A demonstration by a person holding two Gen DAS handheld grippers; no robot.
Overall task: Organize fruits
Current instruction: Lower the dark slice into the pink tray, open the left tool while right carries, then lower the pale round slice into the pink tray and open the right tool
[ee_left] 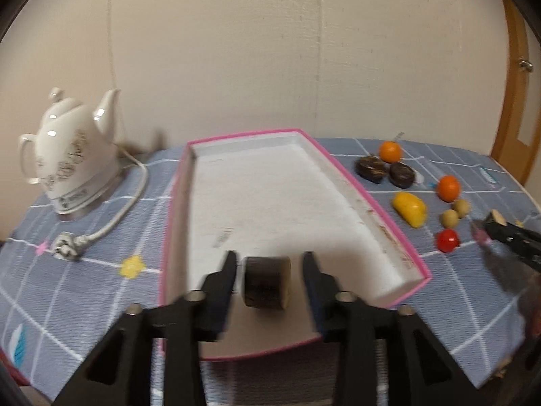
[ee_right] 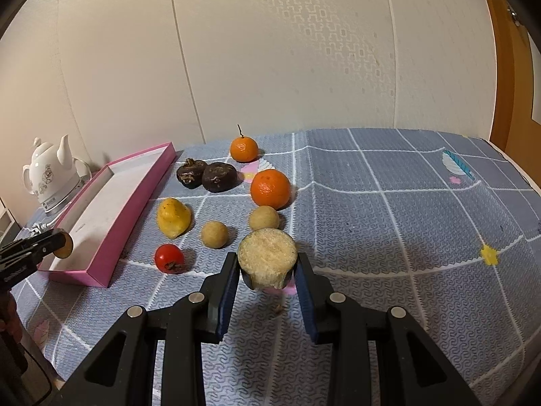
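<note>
A short dark-skinned cut stalk piece (ee_left: 267,282) sits between the fingers of my left gripper (ee_left: 268,257), over the near end of the pink-rimmed white tray (ee_left: 395,223). There is a gap on each side of it, so the jaws are open. I cannot tell whether it rests on the tray floor. My right gripper (ee_right: 267,257) is shut on a similar piece with a pale fibrous cut face (ee_right: 267,260), held above the grey checked cloth. Beyond it lie two oranges (ee_right: 270,188), two dark brown fruits (ee_right: 219,176), a yellow fruit (ee_right: 174,217), two tan balls (ee_right: 214,234) and a red tomato (ee_right: 169,258).
A white kettle (ee_left: 64,162) stands left of the tray, its cord and plug (ee_left: 67,248) trailing over the cloth. The tray (ee_right: 132,196) lies left of the fruit group. A wall runs behind the table and a wooden door (ee_left: 517,101) is at the right.
</note>
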